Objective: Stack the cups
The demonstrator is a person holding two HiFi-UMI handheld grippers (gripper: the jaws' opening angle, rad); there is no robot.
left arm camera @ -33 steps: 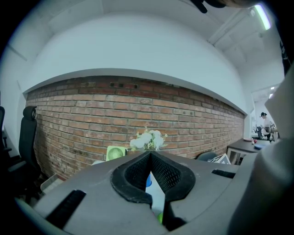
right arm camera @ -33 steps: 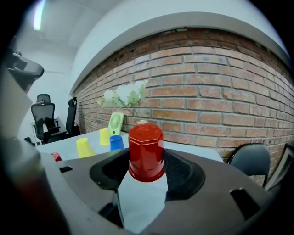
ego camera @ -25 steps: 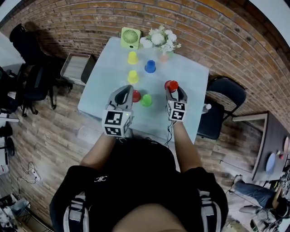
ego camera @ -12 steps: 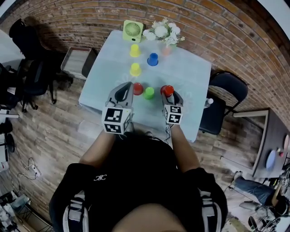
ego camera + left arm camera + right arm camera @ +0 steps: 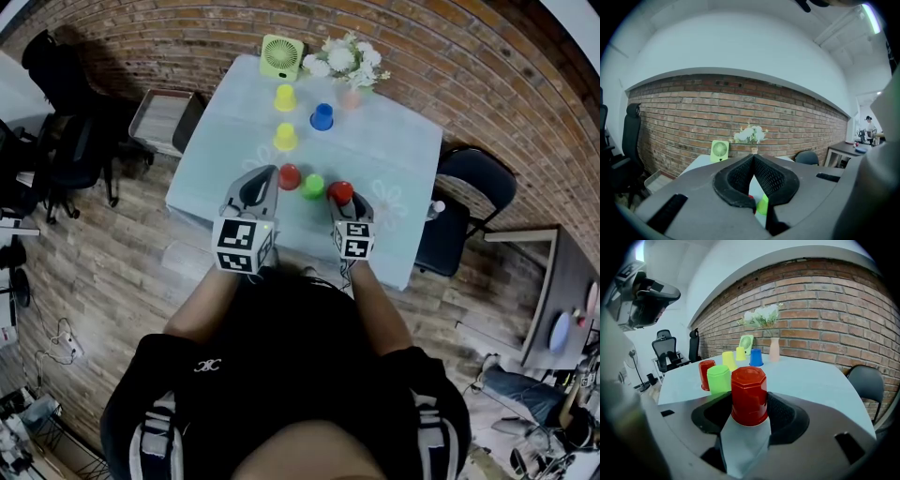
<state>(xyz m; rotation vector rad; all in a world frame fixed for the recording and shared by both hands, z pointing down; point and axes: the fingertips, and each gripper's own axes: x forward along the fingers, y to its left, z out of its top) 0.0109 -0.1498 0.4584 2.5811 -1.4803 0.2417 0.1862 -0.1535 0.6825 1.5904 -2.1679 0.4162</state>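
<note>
Cups total 6: 2 red, 2 yellow, 1 green, 1 blue.

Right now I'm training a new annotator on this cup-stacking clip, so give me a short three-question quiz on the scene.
1. Multiple choice: the right gripper is shut on a: A blue cup, B red cup, C yellow cup.
2. True or false: the left gripper has its jaws together with nothing between them.
3. Short answer: which cup stands nearest the held one on the table?
Key: 1 B; 2 true; 3 the green cup.
</note>
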